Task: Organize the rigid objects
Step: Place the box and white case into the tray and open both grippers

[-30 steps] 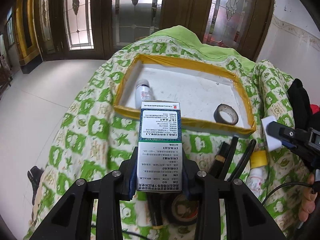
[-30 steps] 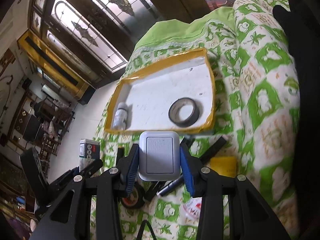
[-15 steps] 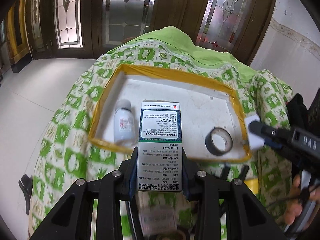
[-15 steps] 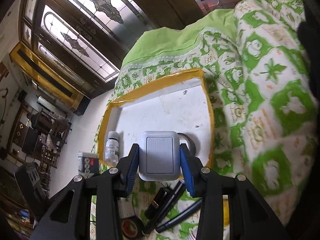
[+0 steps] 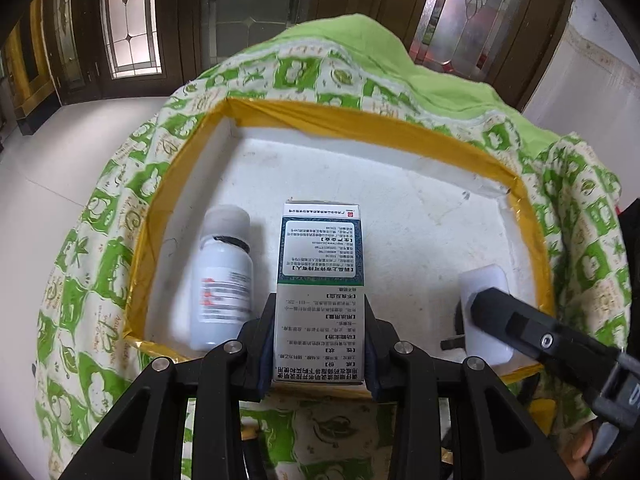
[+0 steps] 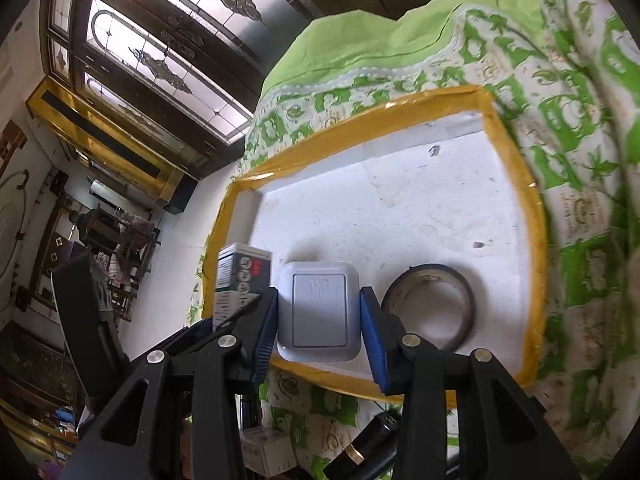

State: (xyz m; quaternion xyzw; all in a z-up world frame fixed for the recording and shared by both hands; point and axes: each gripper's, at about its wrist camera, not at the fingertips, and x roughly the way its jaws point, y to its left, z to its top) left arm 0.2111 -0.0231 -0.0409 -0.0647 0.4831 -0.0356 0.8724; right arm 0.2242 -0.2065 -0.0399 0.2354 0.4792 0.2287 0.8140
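Observation:
My left gripper (image 5: 318, 344) is shut on a tall printed medicine box (image 5: 320, 284), held over the near part of a white foam tray with a yellow taped rim (image 5: 360, 128). A white pill bottle (image 5: 224, 280) lies in the tray just left of the box. My right gripper (image 6: 319, 320) is shut on a white square charger plug (image 6: 318, 312), over the tray's near edge (image 6: 352, 380). A black tape roll (image 6: 430, 306) lies in the tray right of the plug. Each gripper shows in the other's view: the right gripper (image 5: 486, 312) with the plug, the left one with the box (image 6: 240, 276).
The tray rests on a green and white patterned cloth (image 5: 100, 240) draped over a table. Dark pens (image 6: 372, 440) and a small white box (image 6: 268, 452) lie on the cloth in front of the tray. Wooden doors with stained glass (image 5: 248, 8) stand behind.
Both grippers have moved forward and down over the tray with their objects. The bottle, tape roll and tray now look larger and closer.

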